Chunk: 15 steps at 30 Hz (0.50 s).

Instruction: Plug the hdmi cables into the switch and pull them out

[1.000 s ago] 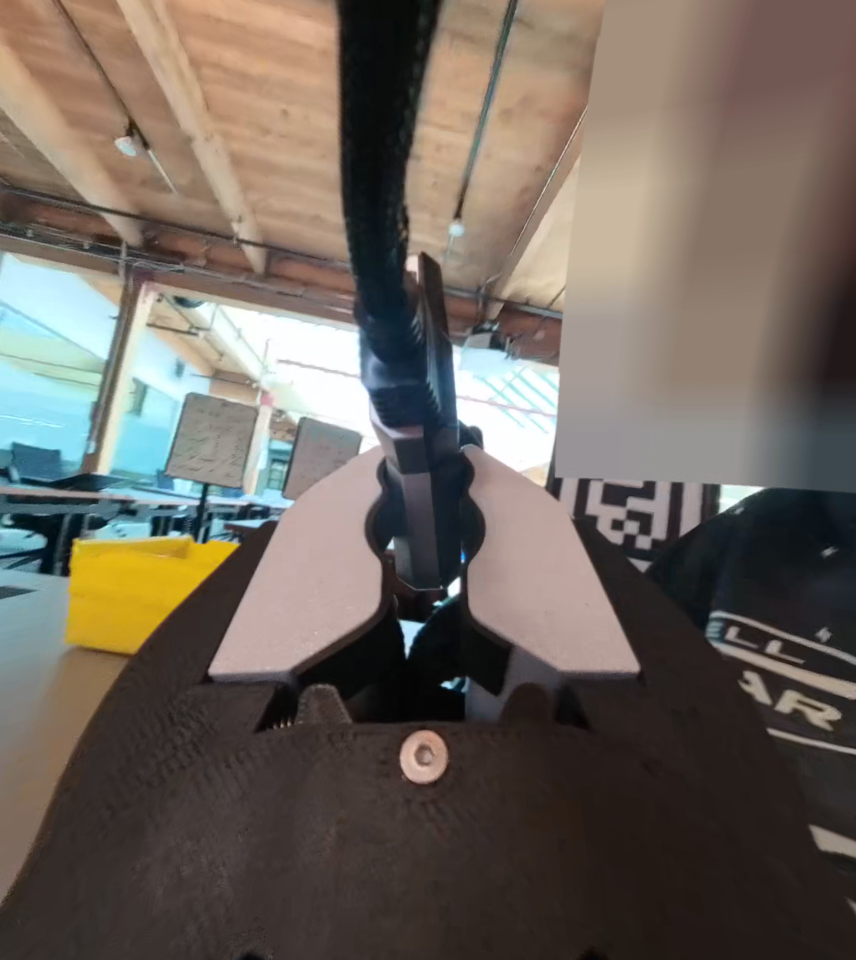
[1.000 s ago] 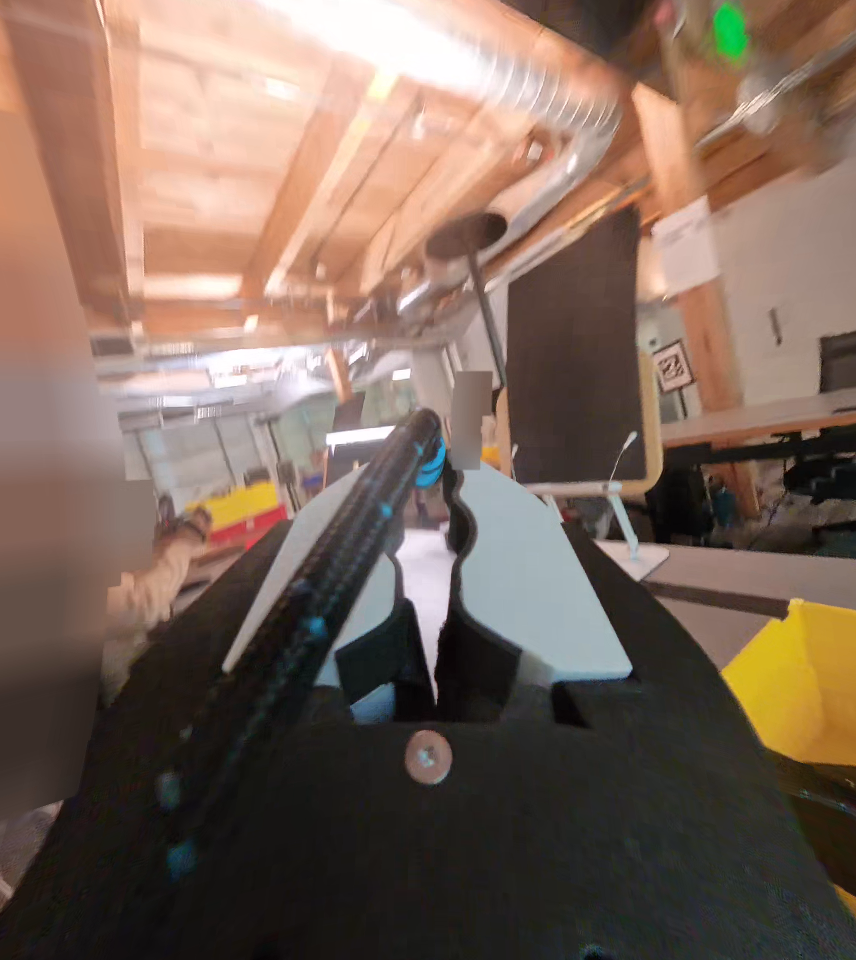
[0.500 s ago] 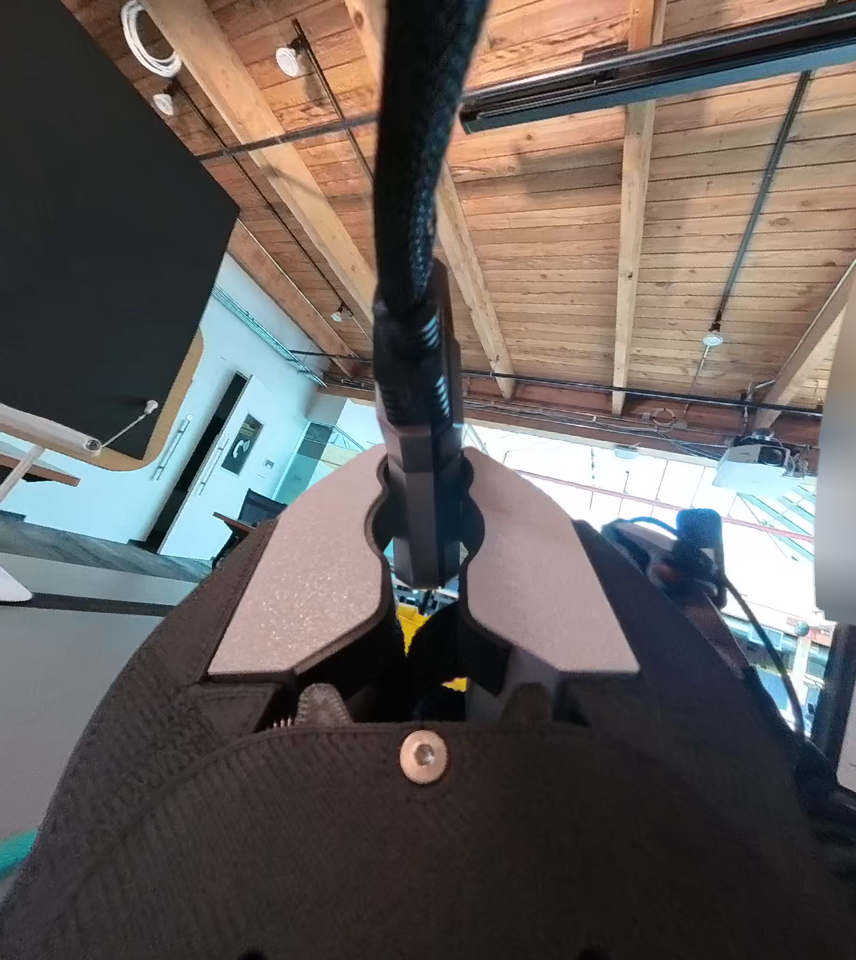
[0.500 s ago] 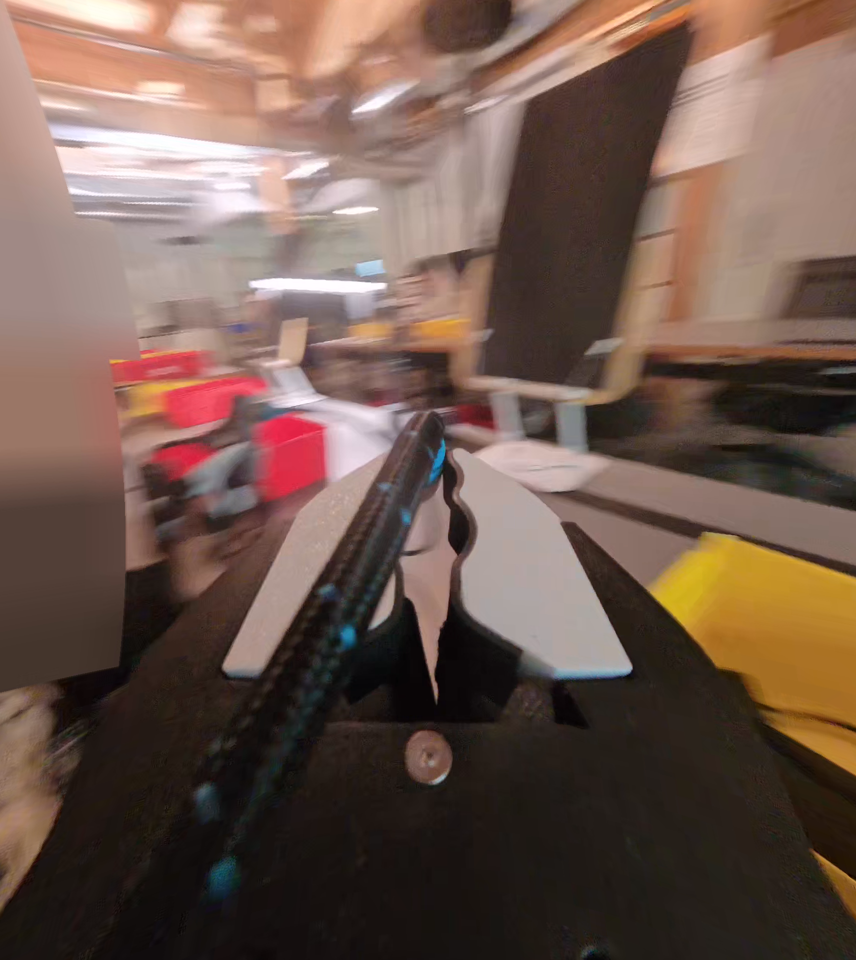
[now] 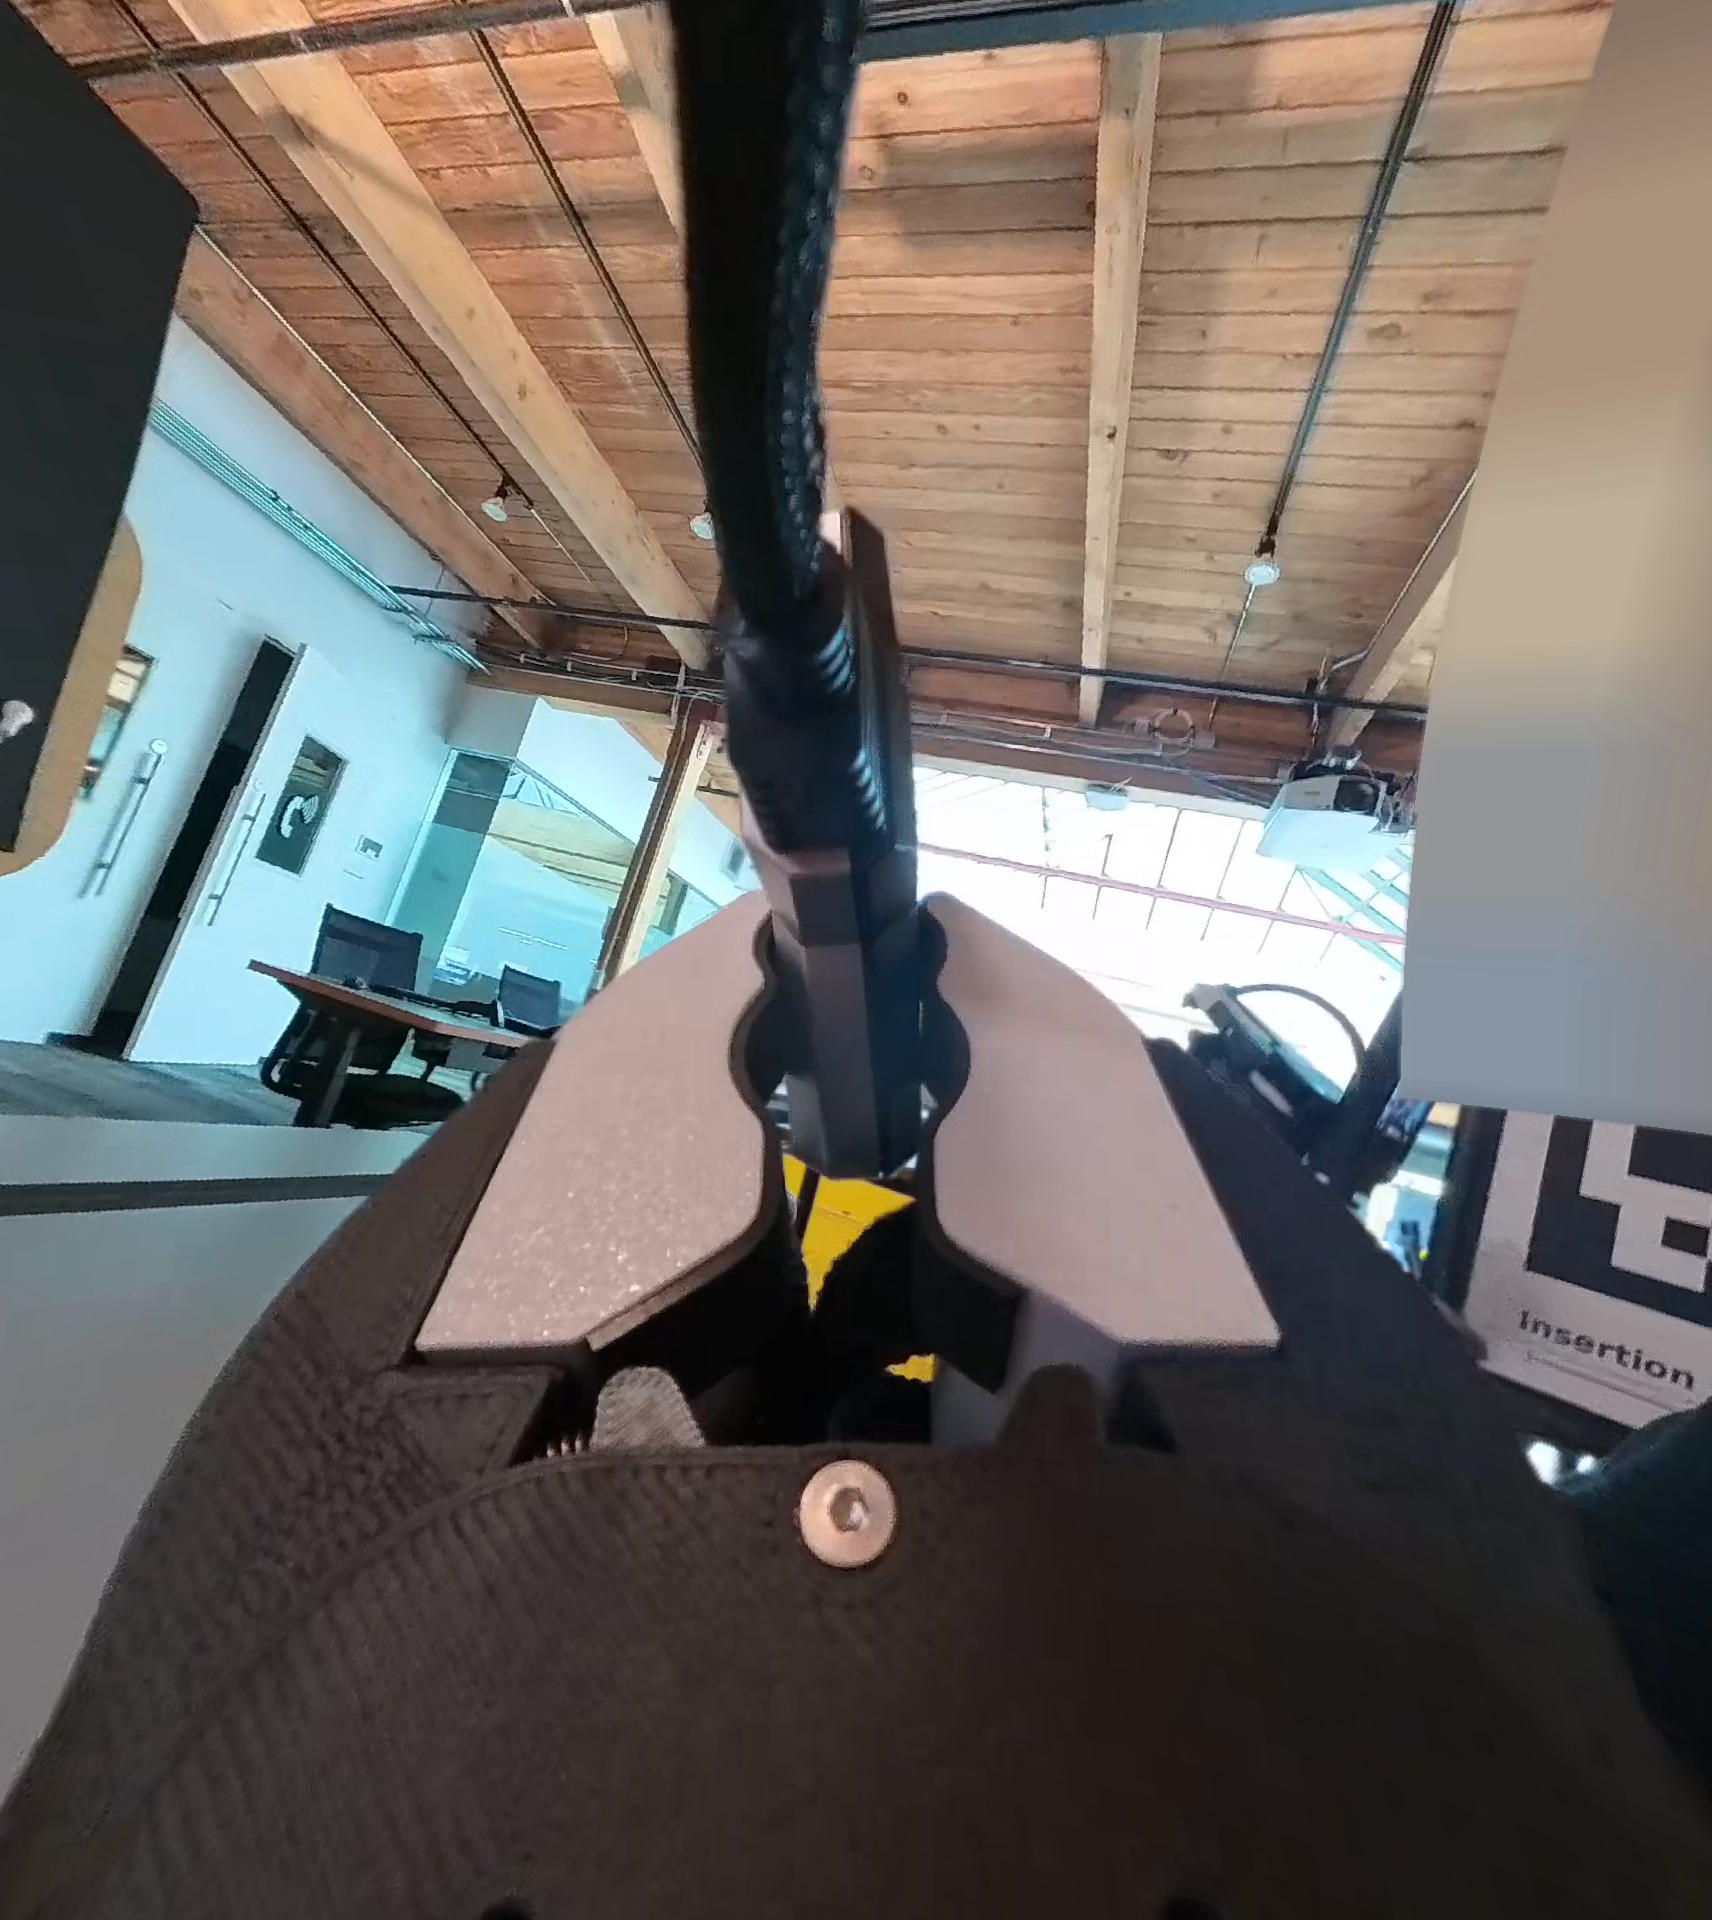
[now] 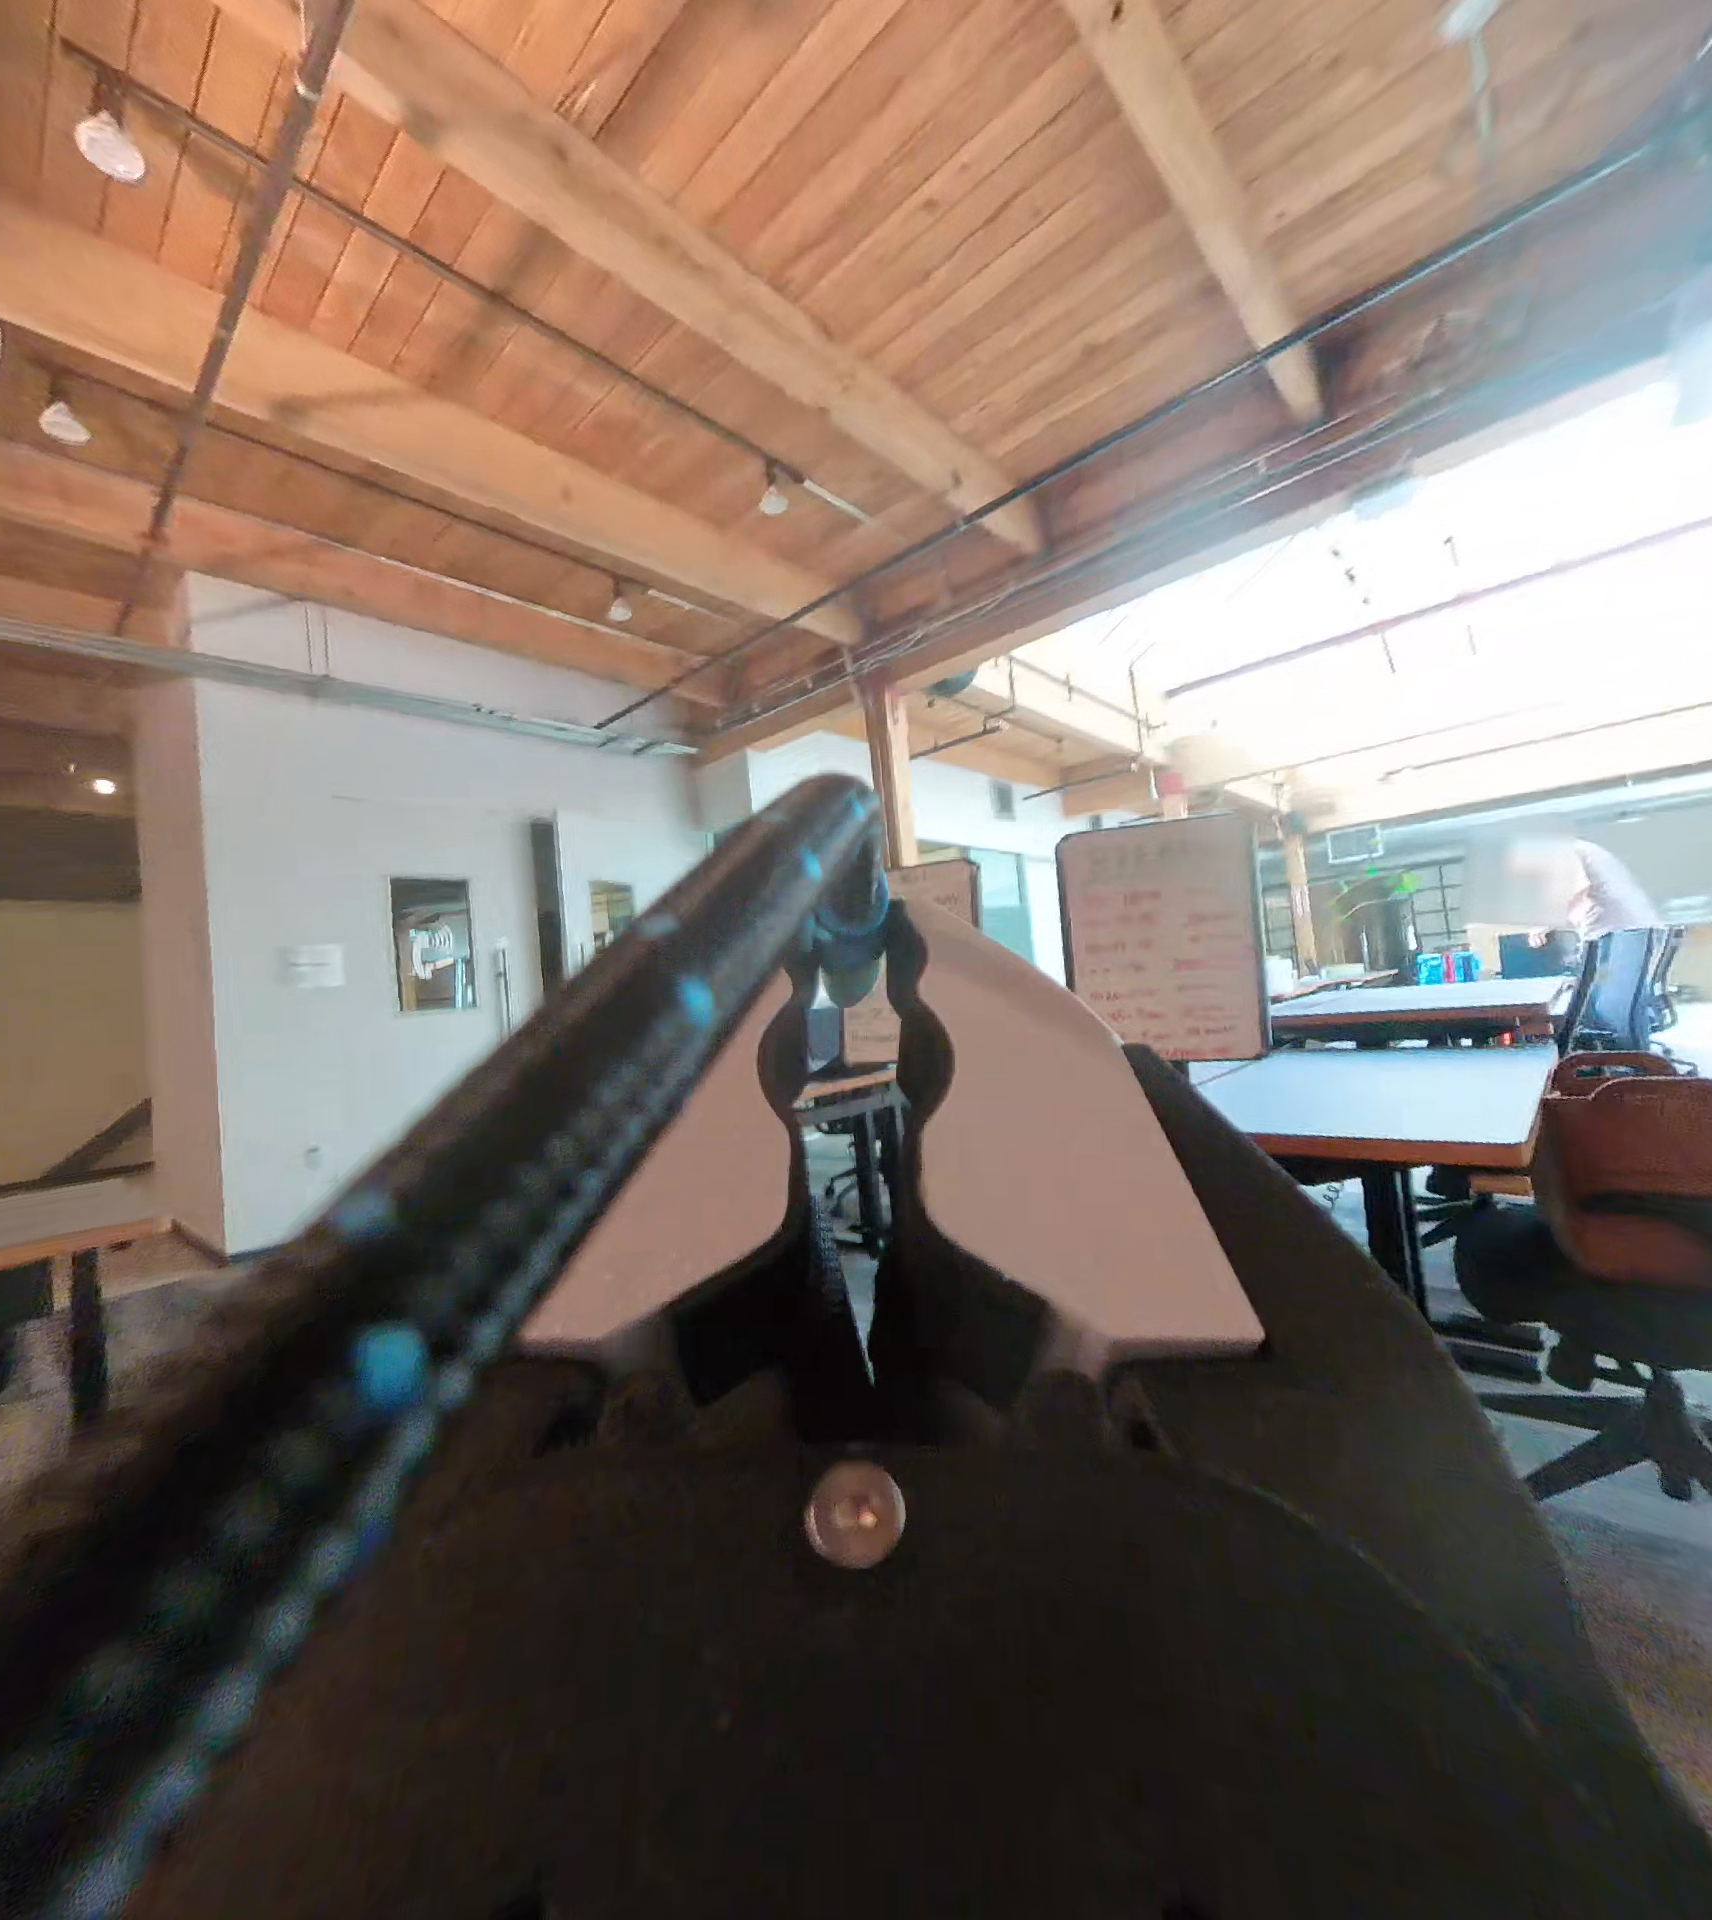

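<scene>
Clearly both cables are up in the air and the switch is not in sight in either view. The left gripper point(image 5: 847, 1023) has its jaws clenched on the dark rectangular HDMI connector point(image 5: 836, 977), which stands nearly upright in the rounded notch between the grey fingers point(image 5: 623, 1174). From the connector's ribbed strain relief a black braided cable point(image 5: 764, 312) runs up and out of the top of the picture. Below the notch a bit of yellow bin point(image 5: 847, 1231) shows through the gap, and a pale tabletop point(image 5: 104, 1299) lies to the left.

The right gripper point(image 6: 857, 971) is pinching the end of a second lead, a black braided cable with blue flecks point(image 6: 561, 1132), right at the fingertips; the jaws are nearly together there. What exactly sits in the pinch is small and dark, probably the plug's collar, but I cannot tell. The cable trails back over the left side of the gripper body toward the camera.

As for handling, the connector shell is rigid and light, so it is the right place to grip; the braid is supple and would bend or slide if held instead. The metal plug tip is shallow and fussy about angle, so it likely needs squaring to the port before pushing. The right-hand hold looks marginal and could twist under insertion force.
</scene>
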Each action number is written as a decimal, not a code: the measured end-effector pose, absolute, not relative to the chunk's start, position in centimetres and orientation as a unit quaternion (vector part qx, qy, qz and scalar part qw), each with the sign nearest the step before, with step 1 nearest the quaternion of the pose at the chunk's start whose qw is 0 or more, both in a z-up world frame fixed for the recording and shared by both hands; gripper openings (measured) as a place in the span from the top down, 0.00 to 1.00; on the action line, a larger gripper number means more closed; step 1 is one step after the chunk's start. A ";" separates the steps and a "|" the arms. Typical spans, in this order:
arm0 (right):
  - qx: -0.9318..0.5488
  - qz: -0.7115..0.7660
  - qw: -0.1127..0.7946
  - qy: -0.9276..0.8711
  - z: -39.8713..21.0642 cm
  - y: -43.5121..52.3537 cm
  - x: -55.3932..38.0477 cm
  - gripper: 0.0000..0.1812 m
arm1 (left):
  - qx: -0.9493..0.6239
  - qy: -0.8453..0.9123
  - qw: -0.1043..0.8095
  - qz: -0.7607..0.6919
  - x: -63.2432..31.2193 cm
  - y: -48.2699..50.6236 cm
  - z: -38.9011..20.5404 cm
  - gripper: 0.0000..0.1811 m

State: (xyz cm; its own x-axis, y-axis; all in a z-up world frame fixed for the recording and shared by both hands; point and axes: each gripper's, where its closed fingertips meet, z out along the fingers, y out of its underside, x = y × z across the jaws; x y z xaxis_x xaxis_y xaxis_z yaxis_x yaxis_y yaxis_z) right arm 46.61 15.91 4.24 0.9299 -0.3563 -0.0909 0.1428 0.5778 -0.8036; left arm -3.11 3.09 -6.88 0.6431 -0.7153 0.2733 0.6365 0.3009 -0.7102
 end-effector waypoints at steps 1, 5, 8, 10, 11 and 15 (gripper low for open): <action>-0.446 -0.148 0.875 0.117 4.5 16.4 46.5 0.94 | -0.419 0.053 0.808 -0.411 -3.0 3.1 -6.9 0.89; -0.521 -0.122 0.844 0.041 6.9 20.4 43.9 0.94 | -0.424 0.079 0.812 -0.392 -2.2 2.8 -6.9 0.88; -0.589 -0.145 0.794 -0.031 9.0 23.0 42.3 0.93 | -0.425 0.085 0.812 -0.391 -2.0 2.7 -6.9 0.88; -0.608 -0.203 0.766 -0.055 10.4 24.2 42.4 0.93 | -0.425 0.078 0.810 -0.396 -2.2 2.8 -7.0 0.88; -0.604 -0.245 0.756 -0.059 11.2 24.7 42.9 0.93 | -0.424 0.074 0.810 -0.399 -2.3 2.8 -7.0 0.88; -0.619 -0.339 0.703 -0.080 10.9 28.0 44.0 0.93 | -0.423 0.063 0.809 -0.404 -2.7 2.9 -7.0 0.89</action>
